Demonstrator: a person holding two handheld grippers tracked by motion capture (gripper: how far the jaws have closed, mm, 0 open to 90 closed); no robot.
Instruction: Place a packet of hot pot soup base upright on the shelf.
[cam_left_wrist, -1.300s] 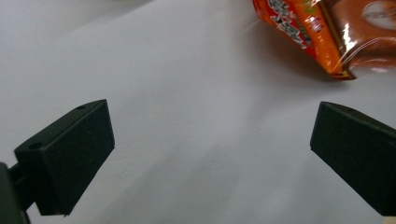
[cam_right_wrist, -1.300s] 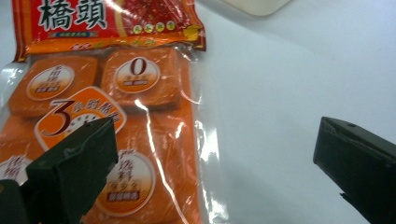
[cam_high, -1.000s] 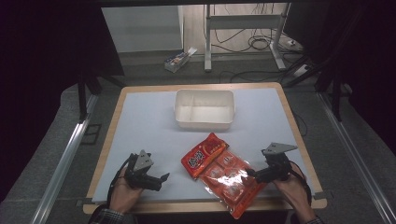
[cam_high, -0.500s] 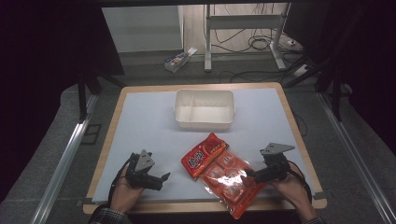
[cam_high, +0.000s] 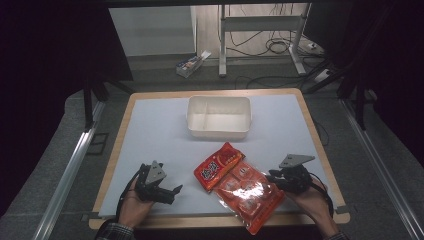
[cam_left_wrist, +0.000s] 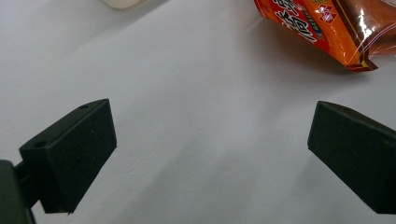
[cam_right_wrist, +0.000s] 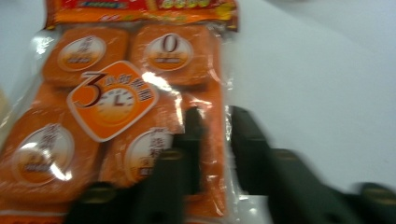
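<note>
A large orange multi-pack of snack blocks (cam_high: 248, 194) lies near the table's front edge, with a smaller red-orange packet (cam_high: 218, 165) overlapping its far left corner. My right gripper (cam_high: 270, 176) is at the multi-pack's right edge. In the right gripper view the gripper (cam_right_wrist: 218, 122) is shut on that clear edge of the multi-pack (cam_right_wrist: 112, 102). My left gripper (cam_high: 171, 192) rests on the table left of the packets. Its jaws stand wide open over bare table (cam_left_wrist: 210, 126), with the red-orange packet (cam_left_wrist: 322, 28) ahead to the right.
A white rectangular container (cam_high: 218, 117) stands at the middle of the table's far half, with an inner divider and nothing visible inside. The white table top (cam_high: 150, 135) has a wooden rim. Metal rails run along both sides of the table.
</note>
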